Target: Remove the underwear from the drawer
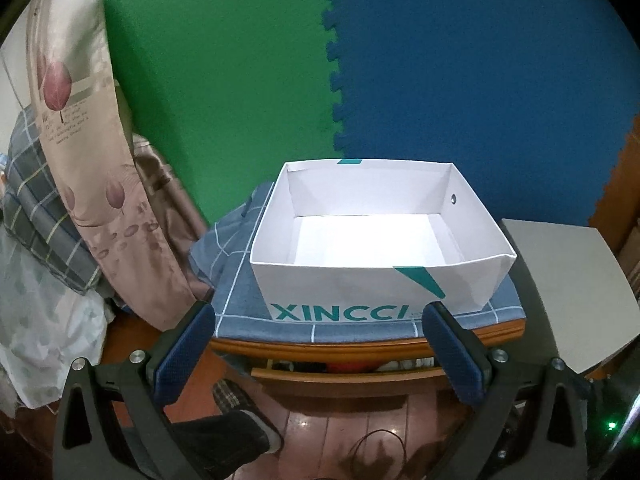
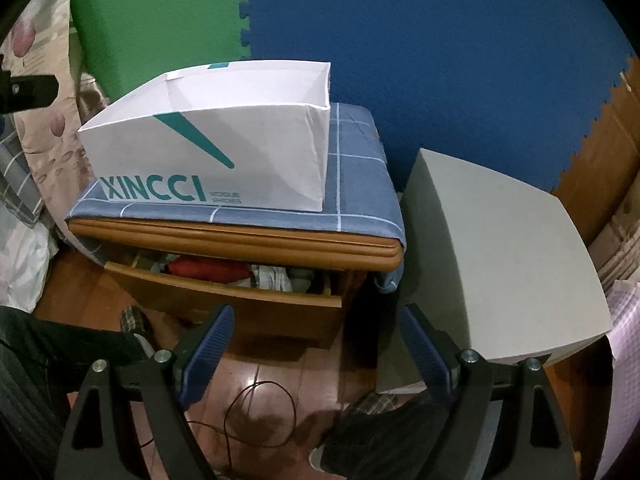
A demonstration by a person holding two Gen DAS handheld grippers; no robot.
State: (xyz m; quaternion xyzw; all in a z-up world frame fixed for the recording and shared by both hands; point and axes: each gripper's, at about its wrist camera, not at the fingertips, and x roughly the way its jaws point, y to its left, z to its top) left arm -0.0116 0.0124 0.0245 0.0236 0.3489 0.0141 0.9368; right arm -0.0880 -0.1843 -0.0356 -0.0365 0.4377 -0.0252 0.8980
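While your left gripper (image 1: pixel 318 326) hung with fingers spread and empty before the white box (image 1: pixel 372 280), your right gripper (image 2: pixel 316 330) was likewise released, below the part-open drawer (image 2: pixel 224 286). Inside lay the underwear (image 2: pixel 208 270), a red piece among checked ones.

A home bedroom is indicated by a wooden nightstand (image 2: pixel 256 248), folded bedding (image 1: pixel 36 208), a floral curtain (image 1: pixel 80 128) and foam wall mats (image 2: pixel 420 60).
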